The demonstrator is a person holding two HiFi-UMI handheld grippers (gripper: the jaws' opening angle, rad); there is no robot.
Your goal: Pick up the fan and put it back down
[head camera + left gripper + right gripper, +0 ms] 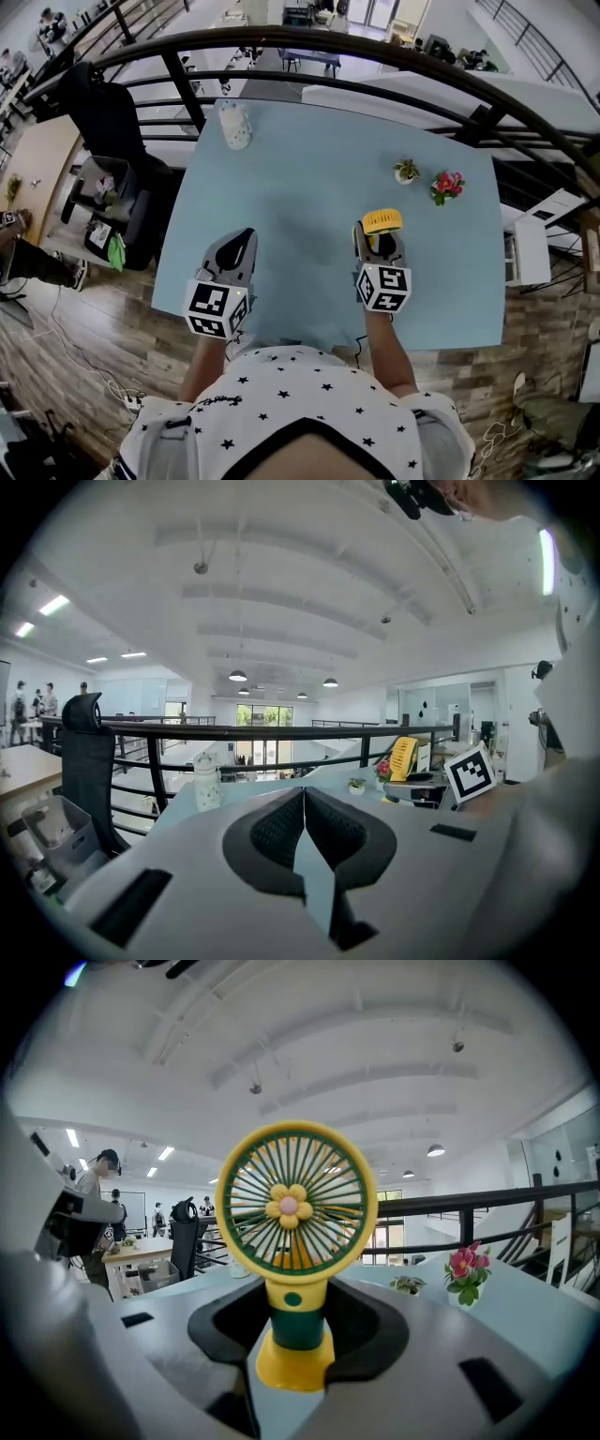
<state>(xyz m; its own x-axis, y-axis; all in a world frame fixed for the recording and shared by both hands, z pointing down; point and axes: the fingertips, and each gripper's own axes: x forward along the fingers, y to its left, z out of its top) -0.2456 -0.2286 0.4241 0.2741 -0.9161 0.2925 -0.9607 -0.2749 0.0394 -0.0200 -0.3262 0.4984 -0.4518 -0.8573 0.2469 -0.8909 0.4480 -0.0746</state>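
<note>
Two grippers sit over the near half of a pale blue table (319,150), each in one of the person's hands. The right gripper (380,242) is clamped on the fan (382,221). In the right gripper view its black pads (361,1321) press on either side of the green stem, just above the yellow foot, and the fan (296,1206) stands upright between them. Its round yellow-and-green cage, with a flower-shaped hub, faces the camera. From the table's middle in the head view, the fan lies at about 5 o'clock. Whether its foot touches the table or hangs clear of it I cannot tell.

At 9 o'clock from the right gripper, well apart from it, is the left gripper (246,236). In its own view the left gripper (304,803) has its jaws together, tips touching, with nothing between them.

In the head view, at about 1 o'clock from the fan, stands a small potted plant (406,171). Near it, at about 4 o'clock from the plant, is a pot of pink flowers (447,185). A white bottle (234,125) stands at the table's 11 o'clock corner. Beyond the far edge curves a black railing (309,39), and a black chair (108,117) stands off the table's 9 o'clock side.
</note>
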